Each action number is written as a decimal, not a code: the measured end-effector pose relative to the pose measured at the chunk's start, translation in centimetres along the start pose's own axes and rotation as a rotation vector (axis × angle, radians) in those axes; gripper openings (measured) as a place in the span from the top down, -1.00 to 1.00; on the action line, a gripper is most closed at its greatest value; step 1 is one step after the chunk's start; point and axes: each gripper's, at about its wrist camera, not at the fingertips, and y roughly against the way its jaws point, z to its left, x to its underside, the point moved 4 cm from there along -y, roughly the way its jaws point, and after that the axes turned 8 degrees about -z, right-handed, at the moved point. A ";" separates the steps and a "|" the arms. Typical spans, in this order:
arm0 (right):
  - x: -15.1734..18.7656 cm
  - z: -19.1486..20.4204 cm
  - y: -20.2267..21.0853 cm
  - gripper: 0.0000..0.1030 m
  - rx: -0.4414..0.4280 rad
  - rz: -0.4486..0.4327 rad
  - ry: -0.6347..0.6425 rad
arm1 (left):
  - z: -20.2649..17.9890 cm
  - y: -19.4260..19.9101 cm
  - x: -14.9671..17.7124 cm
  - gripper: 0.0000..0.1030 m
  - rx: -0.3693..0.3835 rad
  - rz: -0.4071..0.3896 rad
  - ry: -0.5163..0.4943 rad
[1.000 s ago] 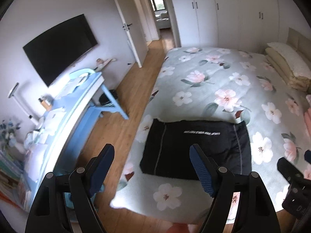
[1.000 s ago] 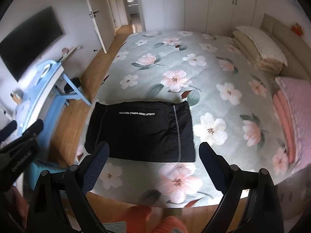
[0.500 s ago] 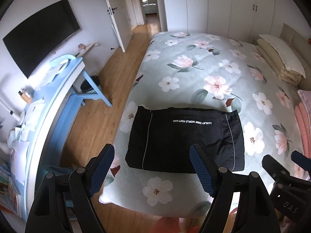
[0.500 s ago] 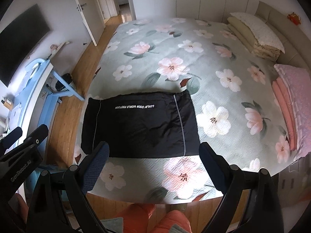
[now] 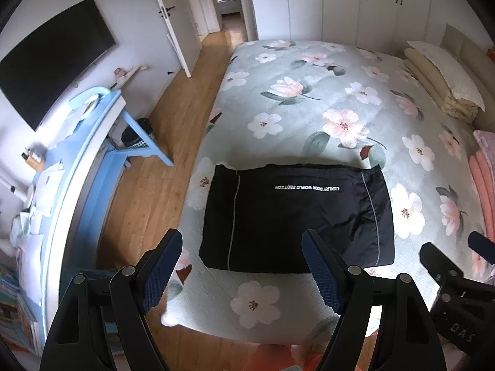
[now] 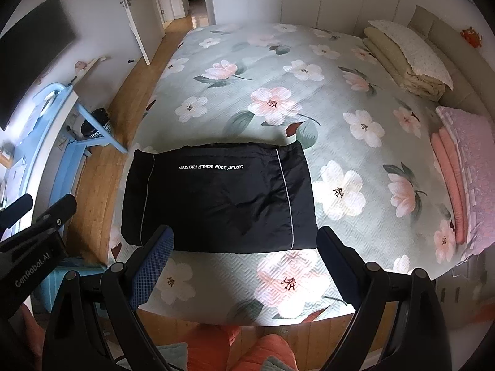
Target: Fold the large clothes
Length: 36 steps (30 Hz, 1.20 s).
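Since earlier frame my view drifted; garment (image 5: 297, 213) sits nearer centre. Garment: folded black rectangle on bed (image 5: 340, 99), near foot edge. Left tongs (image 5: 243, 269) spread, empty; right tongs (image 6: 244, 259) spread, empty. Judgement: pinch garment's near corners evenly, fold away, keep edges aligned.

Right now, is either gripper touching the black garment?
Apart. Both wrist views show the left gripper and right gripper open, raised above the black garment.
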 end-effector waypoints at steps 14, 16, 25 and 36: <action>-0.1 0.9 -0.7 -0.83 -0.005 0.019 -0.007 | 0.3 -0.8 -0.6 -0.57 0.013 0.009 -0.035; 0.0 1.0 -0.9 -0.83 -0.005 0.024 -0.009 | 0.3 -0.8 -0.6 -0.57 0.009 0.007 -0.035; 0.3 1.5 -1.4 -0.83 -0.004 0.039 -0.011 | 0.9 -1.9 -0.7 -0.57 0.009 0.013 -0.060; 0.3 1.7 -2.0 -0.83 -0.002 0.054 -0.023 | 1.0 -2.7 -0.8 -0.57 0.008 0.013 -0.075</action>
